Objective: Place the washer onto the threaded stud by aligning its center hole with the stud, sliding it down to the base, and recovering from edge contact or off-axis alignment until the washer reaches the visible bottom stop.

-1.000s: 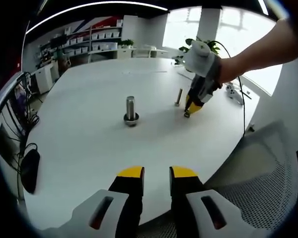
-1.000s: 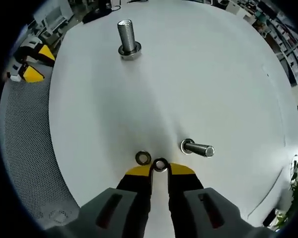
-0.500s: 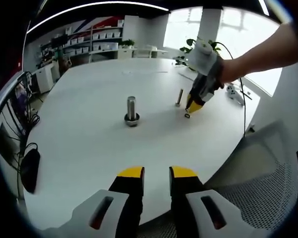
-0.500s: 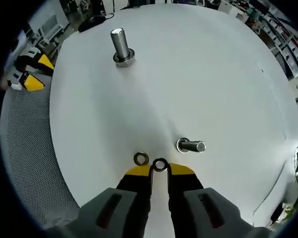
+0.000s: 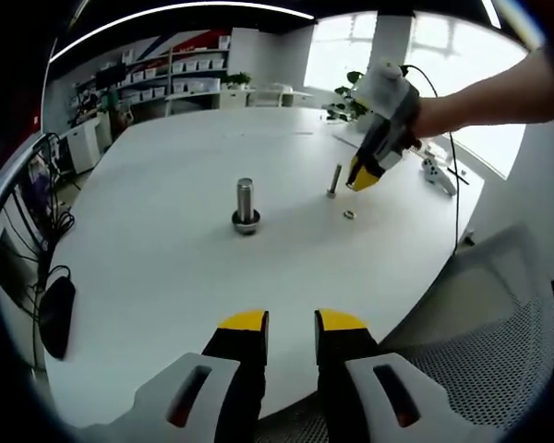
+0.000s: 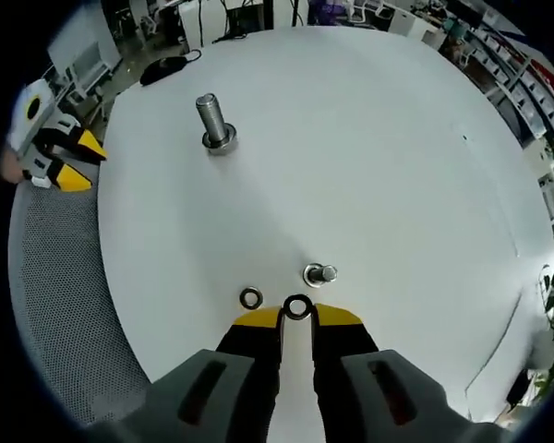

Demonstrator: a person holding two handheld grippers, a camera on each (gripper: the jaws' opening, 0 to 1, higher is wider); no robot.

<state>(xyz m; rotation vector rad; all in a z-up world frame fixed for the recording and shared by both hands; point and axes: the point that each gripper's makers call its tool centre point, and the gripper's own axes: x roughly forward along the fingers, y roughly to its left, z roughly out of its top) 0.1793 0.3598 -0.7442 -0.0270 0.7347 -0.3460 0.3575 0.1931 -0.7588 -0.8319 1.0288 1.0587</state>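
Your right gripper [image 6: 297, 312] is pinching a washer [image 6: 297, 306] by its rim between the yellow tips, the ring standing out just past them with its hole open to the right gripper view. Straight ahead of that ring, just beyond it, stands the small threaded stud [image 6: 319, 274], seen nearly end-on from above, so its long axis points almost at your camera; that suggests you are close to being over it, with the stud lying slightly forward and to the right of the held ring. That small offset is the relation your next move turns on: the hole needs to come over the stud's tip and the ring's face square to the axis before you lower. A second washer [image 6: 251, 298] lies flat on the white table [image 6: 397, 166] just left of your tips, apart from them. The larger bolt [image 6: 213, 121] stands upright well away, already carrying a ring at its base. In the left gripper view your right gripper [image 5: 366, 175] hangs above the table beside the small stud [image 5: 334, 181]. Your left gripper [image 5: 292, 323] waits at the near table edge, jaws slightly apart and holding nothing, far from both studs, so the right hand is clearly the nearer one.
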